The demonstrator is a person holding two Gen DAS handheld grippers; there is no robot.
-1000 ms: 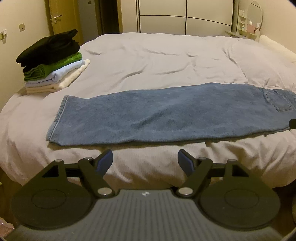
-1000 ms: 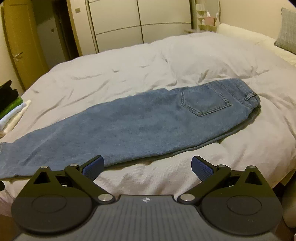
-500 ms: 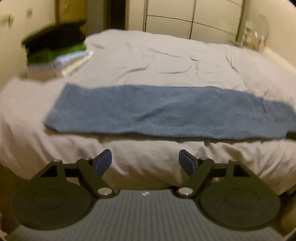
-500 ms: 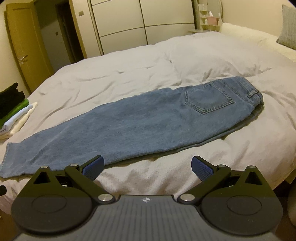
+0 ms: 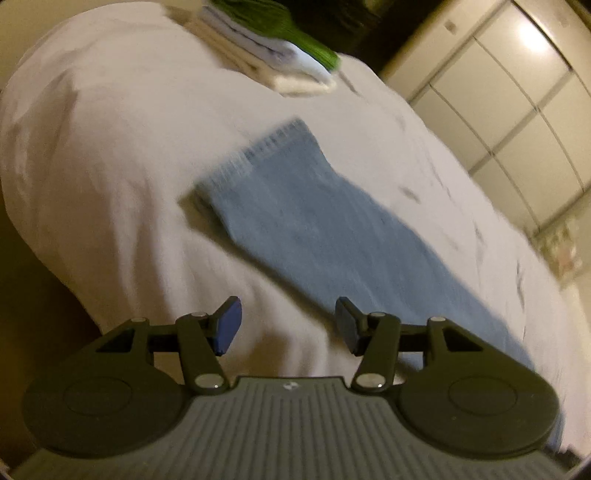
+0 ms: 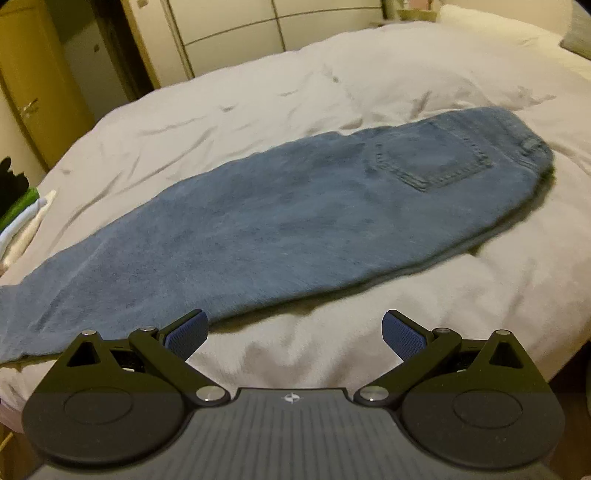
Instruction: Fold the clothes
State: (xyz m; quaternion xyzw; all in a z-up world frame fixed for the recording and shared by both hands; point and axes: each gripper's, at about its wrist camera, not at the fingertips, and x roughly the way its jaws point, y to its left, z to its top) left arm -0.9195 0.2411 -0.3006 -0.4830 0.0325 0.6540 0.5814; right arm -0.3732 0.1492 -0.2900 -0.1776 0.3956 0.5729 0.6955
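Blue jeans (image 6: 280, 218) lie folded lengthwise across the bed, back pocket (image 6: 432, 162) up, waistband at the right and leg hems at the left. The left wrist view is tilted and blurred; it shows the hem end of the jeans (image 5: 295, 206) ahead of my left gripper (image 5: 288, 326). That gripper is open and empty, its right fingertip over the jeans' near edge. My right gripper (image 6: 293, 334) is open and empty just short of the jeans' near edge, around mid-leg.
A white duvet (image 6: 280, 85) covers the bed. A stack of folded clothes (image 5: 273, 55), green, white and cream, sits on the bed's far left corner, beyond the hems. Wardrobe doors (image 6: 229, 33) and a yellow door (image 6: 33, 85) stand behind. The bed's edge drops off below both grippers.
My left gripper has swung left and rolled, closing in on the hem end of the jeans. My right gripper has moved nearer the jeans. The jeans lie as before.
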